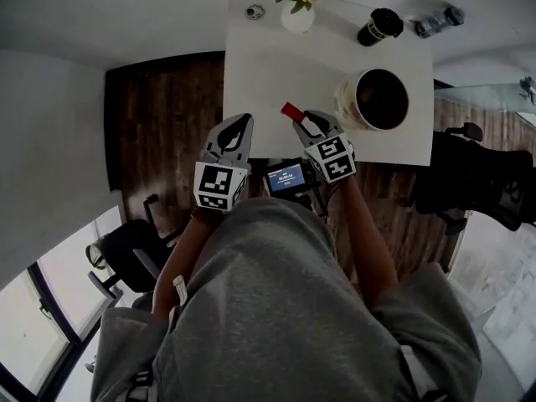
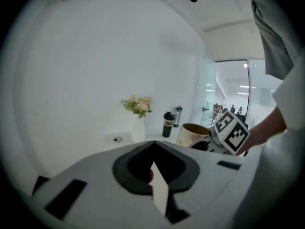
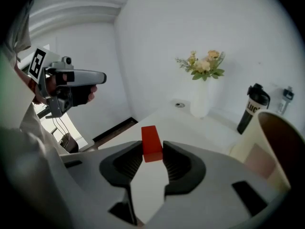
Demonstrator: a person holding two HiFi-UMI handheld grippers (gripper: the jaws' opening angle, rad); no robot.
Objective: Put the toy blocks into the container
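1. A person in a grey top stands at a white table with a gripper in each hand, seen from the head view.
2. The right gripper is clamped on a red toy block. In the right gripper view, the two dark pads press its long sides and its far end sticks out past the tips.
3. The block is over the table, near the container and to its left in the head view. It is outside the container, not above its mouth.
4. The container, a cream-coloured round tub, stands upright near the table's right edge. Its inside looks dark brown, and no view shows whether anything lies in it.
5. The left gripper is beside the right one, at the table's near edge. In the left gripper view its jaws are together at the tips, with no block between them.
6. At the far side of the table stand a white vase of flowers, a black tumbler with its lid on, and a water bottle lying on its side. They are well apart from the container.
7. Black office chairs stand on the dark wood floor around the table.
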